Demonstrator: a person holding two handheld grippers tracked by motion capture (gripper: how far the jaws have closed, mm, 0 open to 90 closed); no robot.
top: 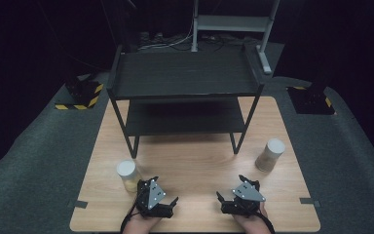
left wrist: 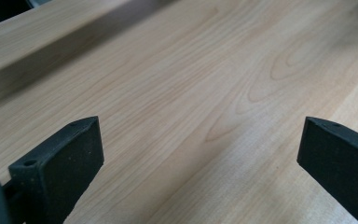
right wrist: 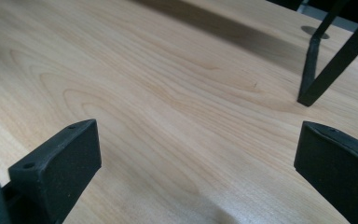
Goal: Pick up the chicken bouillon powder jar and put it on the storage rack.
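Observation:
Two small jars with white lids stand on the wooden table (top: pixel 195 161). A pale yellowish jar (top: pixel 127 175) is at the front left, and a beige jar (top: pixel 270 155) at the right. My left gripper (top: pixel 166 189) rests low near the front edge, just right of the yellowish jar, apart from it. Its jaws stand wide open over bare wood in the left gripper view (left wrist: pixel 200 140). My right gripper (top: pixel 230 186) sits level with it, left of and nearer than the beige jar. It is open with nothing between its jaws (right wrist: pixel 198 140).
A black two-tier shelf rack (top: pixel 185 73) stands on the far half of the table, and one of its thin legs (right wrist: pixel 310 70) is ahead and right of my right gripper. Grey felt surrounds the table. Tape marks sit at the front corners.

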